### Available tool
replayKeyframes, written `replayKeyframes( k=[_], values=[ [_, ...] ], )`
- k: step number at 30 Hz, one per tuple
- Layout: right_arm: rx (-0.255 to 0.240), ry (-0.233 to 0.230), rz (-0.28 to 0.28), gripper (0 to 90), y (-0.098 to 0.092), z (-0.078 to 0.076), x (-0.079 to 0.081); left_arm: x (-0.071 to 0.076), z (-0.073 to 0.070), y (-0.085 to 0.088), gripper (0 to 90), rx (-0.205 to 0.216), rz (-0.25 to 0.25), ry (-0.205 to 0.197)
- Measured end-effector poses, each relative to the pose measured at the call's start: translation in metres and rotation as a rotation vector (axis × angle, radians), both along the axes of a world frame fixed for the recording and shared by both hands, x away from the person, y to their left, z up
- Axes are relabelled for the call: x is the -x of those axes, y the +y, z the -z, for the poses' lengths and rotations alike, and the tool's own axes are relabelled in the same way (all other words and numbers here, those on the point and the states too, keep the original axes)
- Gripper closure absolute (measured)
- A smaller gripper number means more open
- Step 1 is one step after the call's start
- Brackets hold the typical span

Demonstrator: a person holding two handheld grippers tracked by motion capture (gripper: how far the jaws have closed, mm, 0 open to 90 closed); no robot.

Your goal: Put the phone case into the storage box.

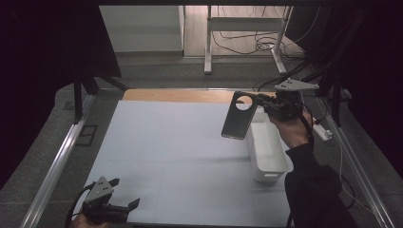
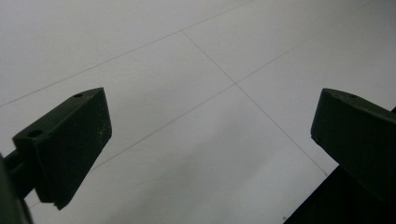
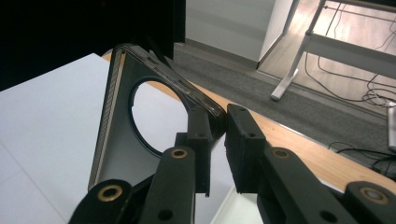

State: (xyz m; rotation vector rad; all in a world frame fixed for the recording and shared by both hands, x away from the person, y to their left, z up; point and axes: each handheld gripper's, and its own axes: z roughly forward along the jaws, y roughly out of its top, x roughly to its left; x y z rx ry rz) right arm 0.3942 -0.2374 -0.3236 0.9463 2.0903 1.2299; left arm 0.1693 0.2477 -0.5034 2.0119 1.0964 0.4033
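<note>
My right gripper (image 1: pixel 260 101) pinches the top corner of a dark phone case (image 1: pixel 239 116), which hangs in the air above the white bin (image 1: pixel 268 156), at two o'clock on the white mat (image 1: pixel 180 156). My left gripper (image 1: pixel 124 207), jaws spread, sits at seven o'clock.

No text, label, brand, number or sign can be read on anything in these views.

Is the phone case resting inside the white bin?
No: the right gripper holds the phone case in the air, left of the white bin.
</note>
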Motion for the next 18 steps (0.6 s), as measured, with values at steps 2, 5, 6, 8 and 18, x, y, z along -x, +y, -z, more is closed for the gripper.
replayKeyframes(
  k=[2, 5, 6, 8, 18],
  values=[
    [0.001, -0.003, 0.006, 80.0, -0.003, -0.001, -0.003, 0.0, 0.0, 0.0, 0.0, 0.0, 0.002, 0.002],
    [0.005, -0.008, 0.013, 80.0, -0.005, -0.002, -0.006, 0.0, 0.0, 0.0, 0.0, -0.004, 0.006, 0.0],
    [0.011, -0.013, 0.022, 80.0, -0.008, -0.002, -0.009, 0.0, 0.0, 0.0, 0.0, -0.004, 0.006, 0.001],
    [0.013, -0.017, 0.025, 80.0, -0.009, -0.002, -0.01, 0.0, 0.0, -0.001, 0.0, -0.006, 0.006, 0.001],
    [0.025, -0.03, 0.057, 80.0, -0.028, -0.002, -0.024, -0.001, 0.0, -0.001, 0.0, -0.007, 0.011, 0.005]
  ],
)
